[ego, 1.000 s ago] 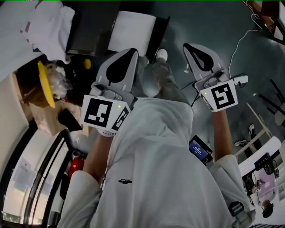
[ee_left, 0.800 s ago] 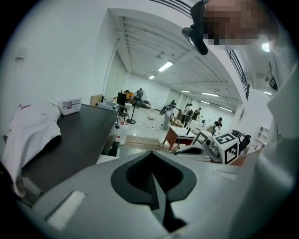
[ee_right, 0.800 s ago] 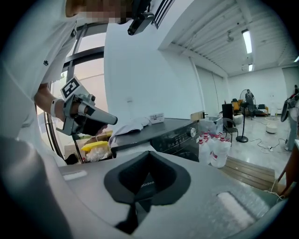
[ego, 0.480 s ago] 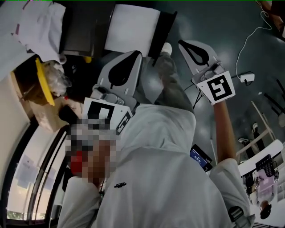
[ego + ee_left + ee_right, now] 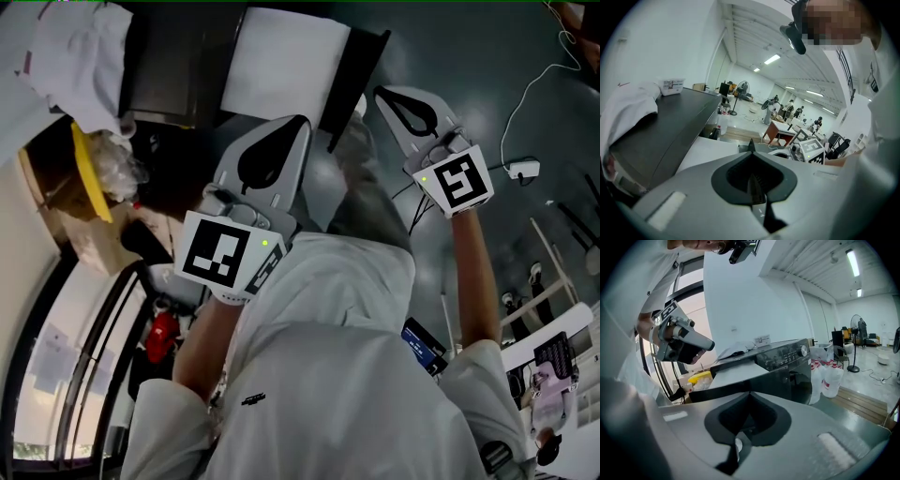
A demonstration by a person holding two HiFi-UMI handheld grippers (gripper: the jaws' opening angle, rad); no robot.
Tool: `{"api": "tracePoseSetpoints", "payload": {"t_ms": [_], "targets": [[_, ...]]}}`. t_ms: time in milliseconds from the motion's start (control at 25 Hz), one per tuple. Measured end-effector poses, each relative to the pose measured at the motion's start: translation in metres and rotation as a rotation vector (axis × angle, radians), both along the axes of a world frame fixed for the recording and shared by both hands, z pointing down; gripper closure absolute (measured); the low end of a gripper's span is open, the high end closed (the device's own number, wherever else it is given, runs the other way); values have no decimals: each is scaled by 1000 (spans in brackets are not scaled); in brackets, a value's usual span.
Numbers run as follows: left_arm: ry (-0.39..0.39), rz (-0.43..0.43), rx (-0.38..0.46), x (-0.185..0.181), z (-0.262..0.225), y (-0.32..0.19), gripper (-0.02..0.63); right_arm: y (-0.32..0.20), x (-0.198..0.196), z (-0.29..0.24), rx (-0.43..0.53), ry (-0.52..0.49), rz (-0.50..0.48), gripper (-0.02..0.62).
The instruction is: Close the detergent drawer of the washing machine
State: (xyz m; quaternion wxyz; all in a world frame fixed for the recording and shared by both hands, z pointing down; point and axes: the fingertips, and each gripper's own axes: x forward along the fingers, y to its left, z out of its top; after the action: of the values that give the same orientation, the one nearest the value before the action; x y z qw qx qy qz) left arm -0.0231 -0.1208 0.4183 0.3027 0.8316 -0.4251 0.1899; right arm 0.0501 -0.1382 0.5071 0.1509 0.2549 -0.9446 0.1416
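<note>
Both tools are pinched shut with nothing in them. The left gripper (image 5: 751,144) has its jaws meeting at the tips over bare air, and the right gripper (image 5: 750,393) is the same. They hover side by side out in front of the person, touching nothing. Up at 12 o'clock in the head view sits the dark washing machine (image 5: 787,363), with a white cloth (image 5: 66,47) dumped on top. The detergent drawer (image 5: 281,58), as far as I can tell, is the white slab with the dark front edge sticking out toward the person — about 12 o'clock off the left tip, 10 o'clock off the right. So it's open. I'd call this the approach step, no contact yet. The next move wants a closed tip set square on that dark front edge, then a straight push in — go off-centre and it may bind.
</note>
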Motion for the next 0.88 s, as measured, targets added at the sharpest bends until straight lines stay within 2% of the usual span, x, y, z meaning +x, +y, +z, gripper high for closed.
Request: {"api": "tracePoseSetpoints", "payload": {"t_ms": [200, 560, 880], "targets": [[5, -24, -17, -5, 9, 1, 589, 2, -12, 10, 18, 32, -53, 594], [22, -29, -52, -9, 24, -1, 589, -3, -21, 5, -25, -48, -31, 594], [16, -22, -62, -7, 23, -1, 589, 0, -25, 8, 22, 54, -116, 594]]}}
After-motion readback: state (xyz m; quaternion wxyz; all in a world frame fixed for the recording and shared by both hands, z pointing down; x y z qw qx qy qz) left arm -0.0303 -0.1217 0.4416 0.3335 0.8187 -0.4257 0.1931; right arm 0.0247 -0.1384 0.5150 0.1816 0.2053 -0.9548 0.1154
